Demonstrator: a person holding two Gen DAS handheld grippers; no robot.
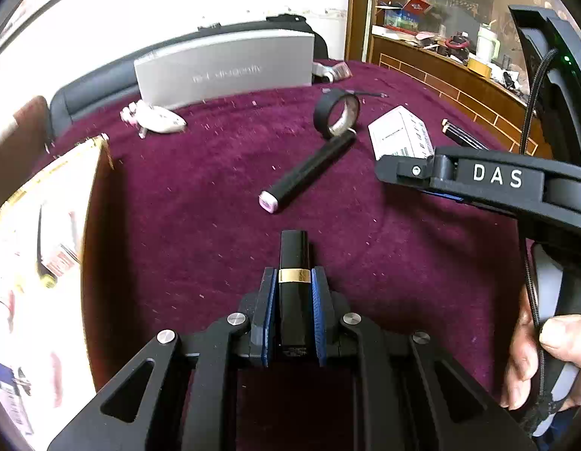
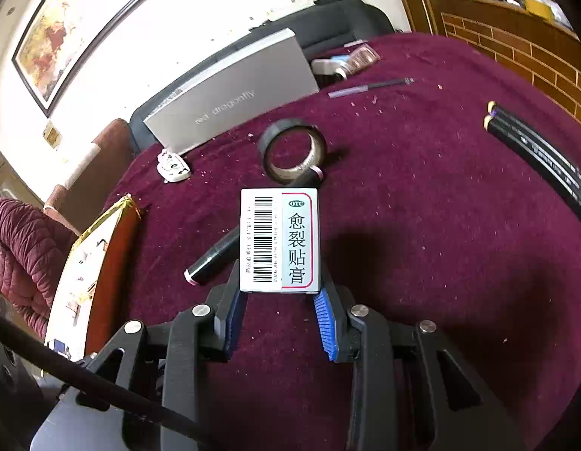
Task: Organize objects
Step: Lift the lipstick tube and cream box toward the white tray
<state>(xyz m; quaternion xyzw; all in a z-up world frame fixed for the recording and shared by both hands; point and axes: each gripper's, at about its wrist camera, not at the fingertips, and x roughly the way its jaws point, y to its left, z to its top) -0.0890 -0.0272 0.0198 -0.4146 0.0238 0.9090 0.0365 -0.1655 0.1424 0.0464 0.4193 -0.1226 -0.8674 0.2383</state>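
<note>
Left gripper (image 1: 295,282) clamps a glossy black lipstick (image 1: 294,263) with gold band, long axis straight along the fingers toward 12 o'clock. Right gripper (image 2: 281,293) pinches a flat white cardboard medicine box (image 2: 279,240) upright. The gold-rimmed tray (image 1: 46,233), probably the drop spot, lies at 9 o'clock, nearer the left gripper, on the burgundy velvet cloth (image 1: 215,188).

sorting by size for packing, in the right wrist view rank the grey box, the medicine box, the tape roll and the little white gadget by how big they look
1. grey box, largest though farthest back.
2. medicine box; it looks big partly because it sits between the right gripper jaws, near the camera.
3. tape roll.
4. white gadget, smallest.
</note>
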